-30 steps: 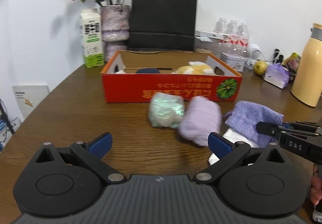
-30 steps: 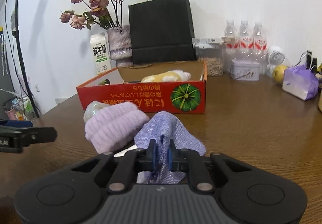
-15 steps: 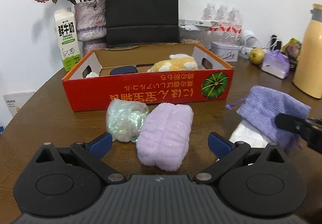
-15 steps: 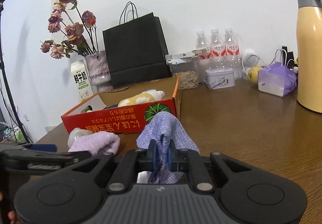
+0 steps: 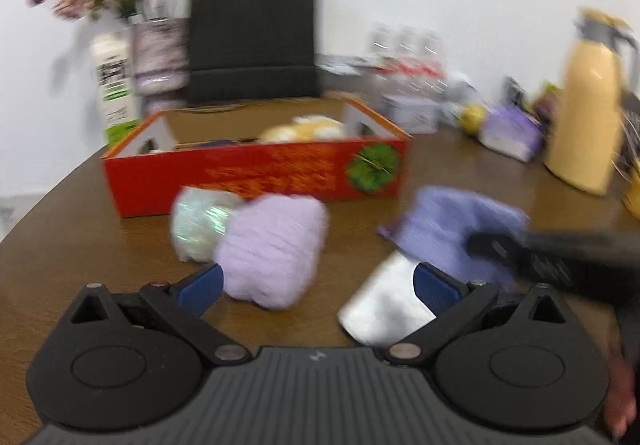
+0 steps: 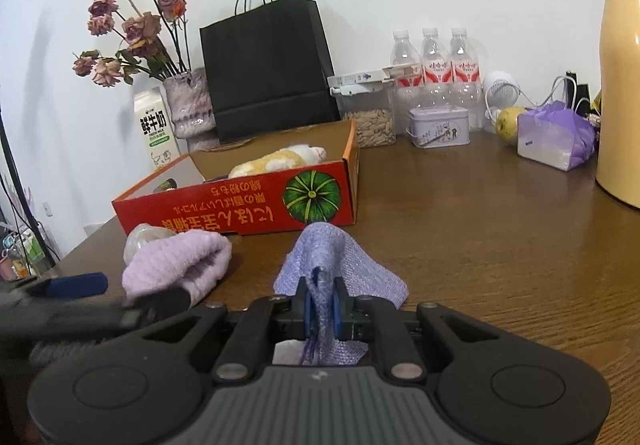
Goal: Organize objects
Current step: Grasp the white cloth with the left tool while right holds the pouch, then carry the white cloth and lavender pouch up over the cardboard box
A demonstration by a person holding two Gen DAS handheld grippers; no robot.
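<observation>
Pouch (image 5: pixel 448 229) of lavender woven cloth is one of three soft things lying loose on the brown table (image 5: pixel 80 245) in the blurred left wrist view, along with one fluffy lilac roll (image 5: pixel 272 249) and one pale iridescent bundle (image 5: pixel 200 225) touching that roll's left side; a single white packet (image 5: pixel 384 309) lies partly under the pouch. The left gripper (image 5: pixel 316 283) has its blue-padded fingers spread wide with nothing between them, the lilac roll just ahead of the left pad. One red cardboard box (image 5: pixel 256 177) stands behind these, with one yellow-and-white plush toy (image 5: pixel 304 129) inside. From the right wrist view, the right gripper (image 6: pixel 322 309) has its fingers pressed tight on a fold of the pouch (image 6: pixel 336 265), whose long axis runs away from the camera toward the red box (image 6: pixel 240 209), its far end near the box's front wall and its fringed near end hanging down between the fingers. The lilac roll (image 6: pixel 176 265) lies to the left, with the left gripper's dark fingers (image 6: pixel 76 285) beside it. Three water bottles (image 6: pixel 434 65), one black paper bag (image 6: pixel 268 69), one milk carton (image 6: pixel 154 129) and one cream flask (image 6: pixel 620 81) stand farther back.
</observation>
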